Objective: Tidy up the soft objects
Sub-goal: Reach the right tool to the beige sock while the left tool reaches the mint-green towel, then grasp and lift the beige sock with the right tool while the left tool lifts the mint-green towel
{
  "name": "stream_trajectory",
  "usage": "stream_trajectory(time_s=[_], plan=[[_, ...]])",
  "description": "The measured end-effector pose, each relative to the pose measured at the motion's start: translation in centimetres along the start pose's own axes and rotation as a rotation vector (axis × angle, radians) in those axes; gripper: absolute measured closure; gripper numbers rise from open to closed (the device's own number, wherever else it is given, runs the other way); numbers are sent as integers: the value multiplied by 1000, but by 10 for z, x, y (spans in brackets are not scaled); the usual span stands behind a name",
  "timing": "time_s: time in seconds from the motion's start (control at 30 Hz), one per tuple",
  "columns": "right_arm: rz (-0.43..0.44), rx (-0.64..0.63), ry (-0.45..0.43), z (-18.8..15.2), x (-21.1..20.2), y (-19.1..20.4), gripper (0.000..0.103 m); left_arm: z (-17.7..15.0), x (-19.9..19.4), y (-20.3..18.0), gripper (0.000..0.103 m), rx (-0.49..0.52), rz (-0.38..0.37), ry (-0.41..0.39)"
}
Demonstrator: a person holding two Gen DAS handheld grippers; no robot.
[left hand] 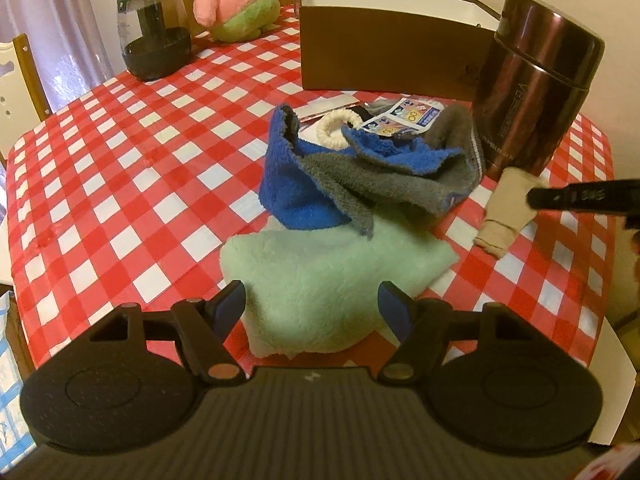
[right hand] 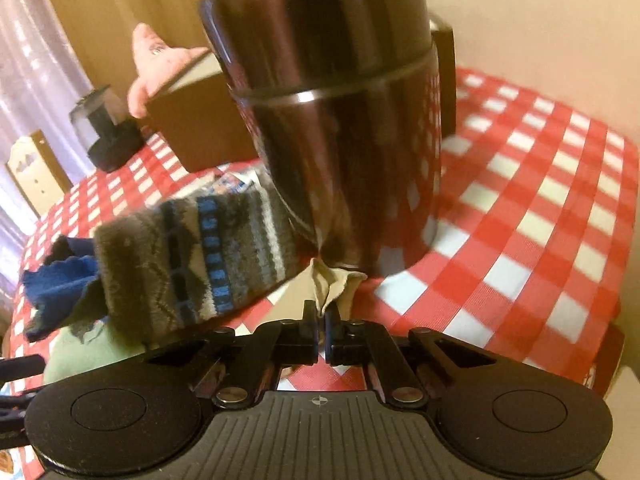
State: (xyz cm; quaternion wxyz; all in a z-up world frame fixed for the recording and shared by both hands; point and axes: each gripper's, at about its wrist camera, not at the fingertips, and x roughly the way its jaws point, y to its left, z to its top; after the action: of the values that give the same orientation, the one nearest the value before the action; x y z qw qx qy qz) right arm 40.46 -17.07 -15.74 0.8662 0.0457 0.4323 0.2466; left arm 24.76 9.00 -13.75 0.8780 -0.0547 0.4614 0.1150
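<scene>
Red-and-white checked cloth covers the tabletop (left hand: pixel 120 184), with a wooden chair and pale curtain at the far left of the left wrist view. We hold the left claw (left hand: pixel 312 308) with its blue-padded fingers wide apart, low in the frame, hovering over the near edge of the pale green fleece cloth (left hand: pixel 320 272). Above it in the frame lies the blue and grey fuzzy sock (left hand: pixel 340 176), heaped on the green cloth's far edge. At the right edge of that view our right claw (left hand: pixel 536 197) reaches in over the small beige fabric piece (left hand: pixel 506 212), which lies against the foot of the dark brown metal flask (left hand: pixel 536 80).

In the right wrist view the right claw (right hand: pixel 320 316) has its fingers drawn together on a fold of that beige piece (right hand: pixel 334 284), just below centre.

To do this step well, we judge we should lift the beige piece gently and away from the flask, since its far end may sit under the base and a sharp tug could rock it. The brown open cardboard box (left hand: pixel 384 40) at upper centre looks a likely place for it. The pink and green plush toy (left hand: pixel 236 0) waits at upper left.
</scene>
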Motion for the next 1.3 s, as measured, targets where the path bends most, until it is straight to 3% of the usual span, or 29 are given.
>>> stream_trajectory(time_s=[0.17,0.23,0.3,0.37,0.4,0.73,1.07,1.3], plan=[[-9,-38,-38,0,-23,-1,100,-1,10,4,32,-1,-10,21],[-9,-32,-42,-1,-30,-4,100,-1,15,6,37,-2,-29,25],[-12,-24,-38,-2,-36,-6,100,-2,20,7,69,-2,-35,33],[-18,-13,-30,-5,-43,-10,100,-3,20,8,87,-1,-50,35],[-19,-9,-26,-6,-47,-11,100,-4,18,10,89,5,-57,27],[-3,-13,-35,-6,-78,-9,100,-10,-51,30,92,52,-104,-33],[27,-46,-103,-4,-103,11,100,9,-135,42,93,14,-200,-248],[30,-52,-140,-2,-125,12,100,20,-170,55,93,7,-204,-326]])
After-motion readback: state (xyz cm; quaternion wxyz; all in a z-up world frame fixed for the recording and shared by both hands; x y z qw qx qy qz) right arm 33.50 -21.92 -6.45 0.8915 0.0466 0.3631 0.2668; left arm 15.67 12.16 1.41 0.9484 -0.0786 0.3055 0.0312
